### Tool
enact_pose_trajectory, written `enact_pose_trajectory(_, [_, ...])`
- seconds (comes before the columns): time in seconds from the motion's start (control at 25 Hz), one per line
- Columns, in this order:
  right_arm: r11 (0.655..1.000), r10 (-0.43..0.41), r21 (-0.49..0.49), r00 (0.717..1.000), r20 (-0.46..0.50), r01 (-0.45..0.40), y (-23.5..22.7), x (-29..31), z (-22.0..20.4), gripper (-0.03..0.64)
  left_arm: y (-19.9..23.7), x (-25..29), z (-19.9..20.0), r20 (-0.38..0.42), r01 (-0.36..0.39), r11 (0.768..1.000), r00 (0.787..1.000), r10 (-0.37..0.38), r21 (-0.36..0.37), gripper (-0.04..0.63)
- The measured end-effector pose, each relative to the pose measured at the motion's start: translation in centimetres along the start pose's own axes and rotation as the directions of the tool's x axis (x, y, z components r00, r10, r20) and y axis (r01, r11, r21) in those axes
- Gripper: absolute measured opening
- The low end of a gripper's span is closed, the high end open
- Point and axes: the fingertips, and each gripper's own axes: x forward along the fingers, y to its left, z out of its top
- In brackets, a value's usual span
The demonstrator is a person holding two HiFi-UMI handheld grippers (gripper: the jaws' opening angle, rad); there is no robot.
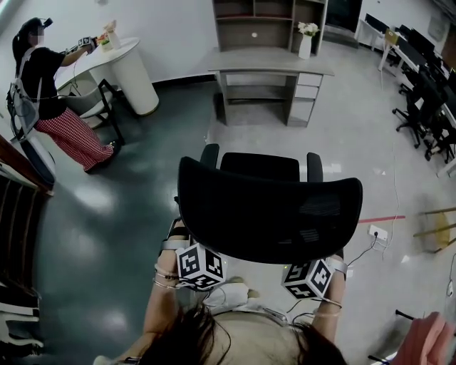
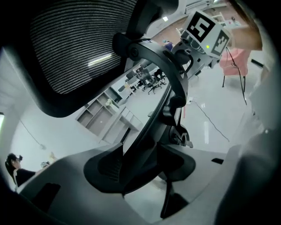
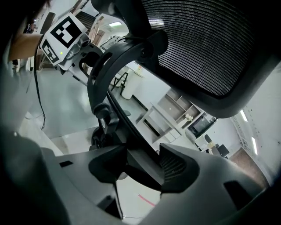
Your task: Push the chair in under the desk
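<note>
A black office chair [image 1: 271, 214] with a mesh back stands in front of me, facing the grey desk [image 1: 271, 70] a good stretch of floor away. Both grippers sit behind its backrest, so the head view shows only their marker cubes, left [image 1: 199, 265] and right [image 1: 308, 278]. In the left gripper view my left gripper [image 2: 140, 165] is shut on the chair's black back frame [image 2: 162, 88]. In the right gripper view the right gripper [image 3: 142, 165] is clamped on the same curved frame [image 3: 109, 79] from the other side.
A white vase of flowers [image 1: 306, 39] stands on the desk, with a shelf unit [image 1: 271, 21] behind. A person [image 1: 43, 78] stands at a round white table [image 1: 132, 68] far left. Black chairs [image 1: 420, 107] line the right. A power strip [image 1: 377, 233] and cable lie on the floor.
</note>
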Motion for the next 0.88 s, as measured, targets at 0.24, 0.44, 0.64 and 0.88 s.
enact_pose_trajectory(0.24, [1.000, 0.011, 0.013, 1.000, 0.002, -0.011, -1.0, 1.2, -0.8, 0.225, 0.4, 1.3, 1.0, 0.034, 0.075, 0.997, 0.997, -0.075, -0.001, 0.245])
enact_pose_trajectory(0.44, [1.000, 0.018, 0.023, 1.000, -0.002, -0.018, -2.5, 1.9, -1.2, 0.225, 0.6, 2.3, 2.5, 0.109, 0.120, 0.990, 0.988, -0.111, -0.077, 0.245])
enact_pose_trajectory(0.64, [1.000, 0.019, 0.017, 1.000, 0.011, -0.020, -3.8, 3.0, -1.8, 0.225, 0.9, 3.9, 3.4, 0.073, 0.103, 0.994, 0.992, -0.100, -0.040, 0.245])
enact_pose_trajectory(0.88, [0.999, 0.044, -0.004, 0.998, 0.035, -0.044, -5.8, 4.4, -2.6, 0.225, 0.7, 5.1, 4.9, 0.050, 0.095, 0.994, 0.994, -0.092, -0.058, 0.236])
